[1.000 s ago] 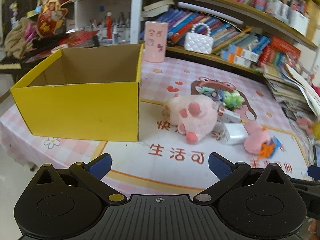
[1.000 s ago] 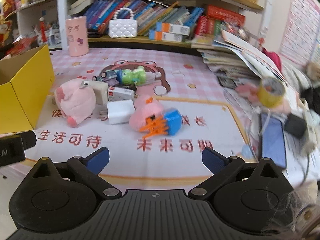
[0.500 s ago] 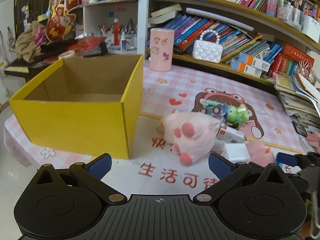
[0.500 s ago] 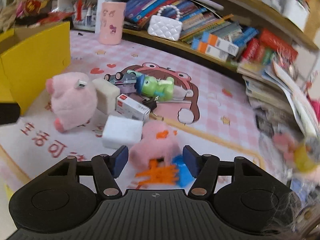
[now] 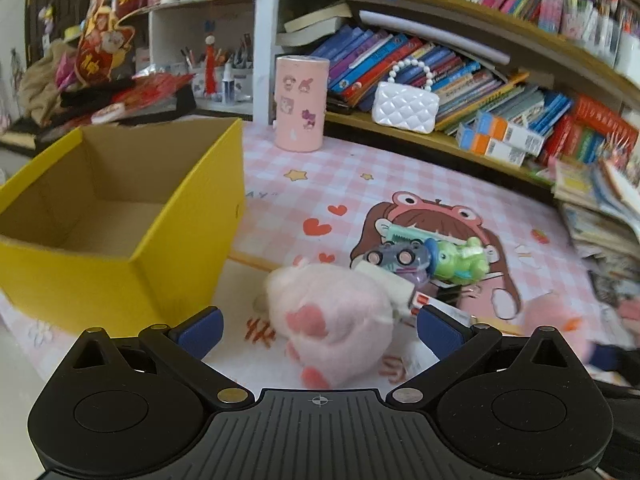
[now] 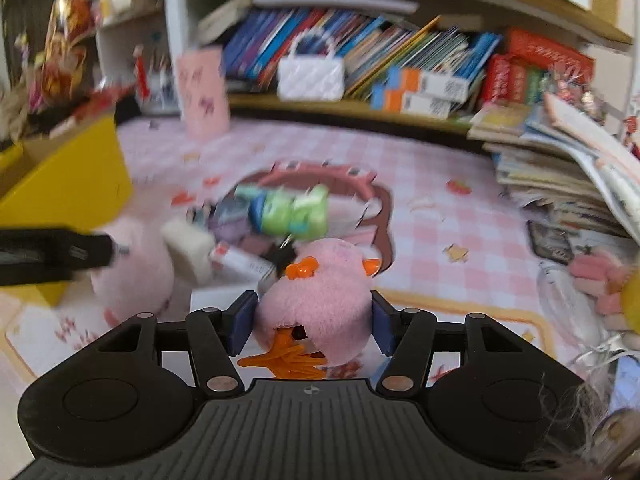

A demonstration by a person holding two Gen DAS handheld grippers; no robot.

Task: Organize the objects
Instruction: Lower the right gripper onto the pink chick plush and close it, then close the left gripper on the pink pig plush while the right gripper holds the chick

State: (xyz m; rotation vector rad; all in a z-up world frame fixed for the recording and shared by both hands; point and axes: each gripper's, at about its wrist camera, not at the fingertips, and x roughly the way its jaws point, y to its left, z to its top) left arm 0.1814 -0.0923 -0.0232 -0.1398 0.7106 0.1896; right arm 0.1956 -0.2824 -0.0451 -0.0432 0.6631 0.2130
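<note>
A pink plush pig lies on the pink checked table mat, between the wide-open fingers of my left gripper. An open, empty yellow cardboard box stands to its left. My right gripper has its pads against both sides of a small pink plush with orange bow and feet. Behind lie a green toy, a toy car, white blocks and a small red-and-white box. The pig also shows blurred in the right wrist view, with the left gripper's finger beside it.
A pink cylinder container and a white quilted purse stand at the back under bookshelves. Stacked magazines crowd the right edge. Clutter fills the left shelf.
Both grippers moved forward and down. The left now straddles the pink pig, still open. The right narrowed its fingers onto the small pink plush.
</note>
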